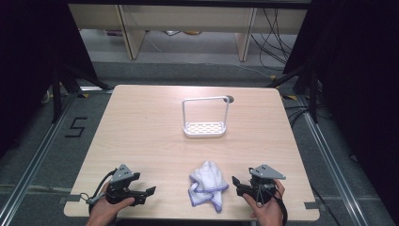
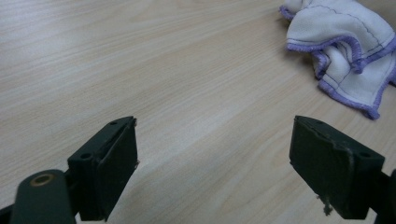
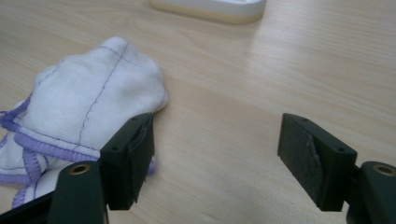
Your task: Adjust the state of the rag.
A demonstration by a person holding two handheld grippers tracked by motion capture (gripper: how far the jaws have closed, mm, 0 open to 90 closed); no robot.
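A crumpled white cloth with purple edging (image 1: 208,183) lies near the table's front edge, between the two grippers. My left gripper (image 1: 149,192) rests low on the table to the cloth's left, jaws wide open and empty; the cloth (image 2: 345,46) sits at the top right of its view. My right gripper (image 1: 236,183) is just right of the cloth, also open and empty, and the cloth (image 3: 88,112) lies beside and behind its left jaw. A white rack with a perforated base and a tall wire handle (image 1: 204,128) stands upright at the table's middle back.
The light wooden table (image 1: 141,127) is bare around the rack. The rack's base edge (image 3: 210,8) shows at the top of the right gripper view. Dark floor, rails and cables surround the table.
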